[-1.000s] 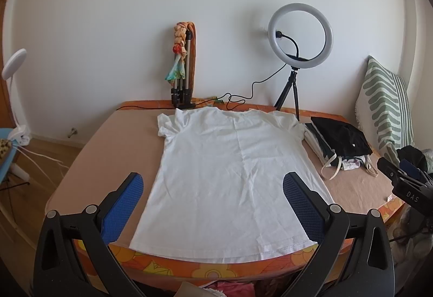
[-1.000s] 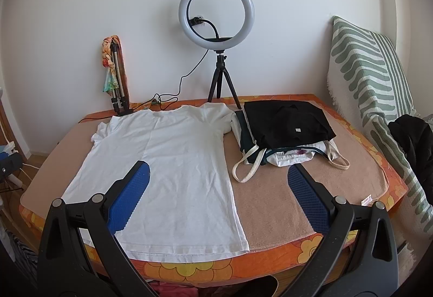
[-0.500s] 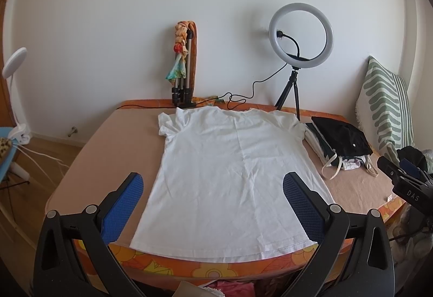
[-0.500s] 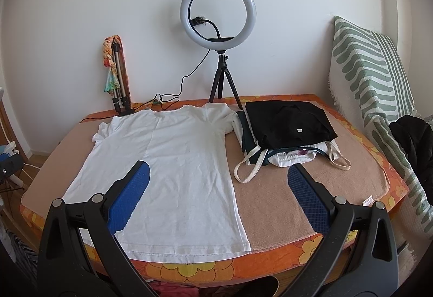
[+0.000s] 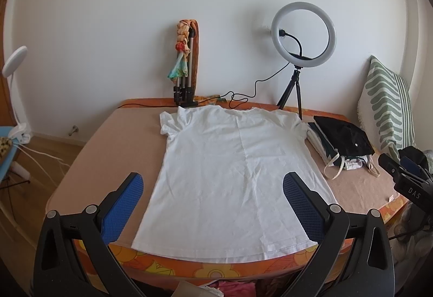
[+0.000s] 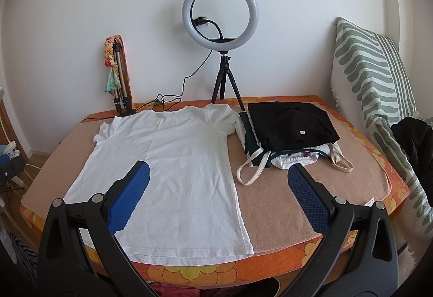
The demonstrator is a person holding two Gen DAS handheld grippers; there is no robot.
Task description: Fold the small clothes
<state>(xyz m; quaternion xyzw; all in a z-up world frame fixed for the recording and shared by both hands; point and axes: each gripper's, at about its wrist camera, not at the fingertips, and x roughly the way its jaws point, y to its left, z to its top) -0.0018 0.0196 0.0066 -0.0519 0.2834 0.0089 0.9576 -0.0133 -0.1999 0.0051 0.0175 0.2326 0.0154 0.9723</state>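
A white T-shirt (image 5: 232, 172) lies flat and spread out on the tan-covered table (image 5: 113, 140), neck toward the wall, hem at the near edge. It also shows in the right wrist view (image 6: 167, 170). My left gripper (image 5: 213, 205) is open and empty, held above the hem. My right gripper (image 6: 219, 197) is open and empty, above the shirt's right hem corner. The right gripper also shows at the right edge of the left wrist view (image 5: 406, 178).
A pile of folded clothes with a black garment on top (image 6: 289, 126) and a tote bag with cream straps (image 6: 254, 170) sit right of the shirt. A ring light on a tripod (image 6: 220, 15) and a folded tripod (image 6: 119, 80) stand at the back. A striped cushion (image 6: 373, 80) leans right.
The right wrist view has shifted very slightly; nothing on the table has moved and both grippers stay open.
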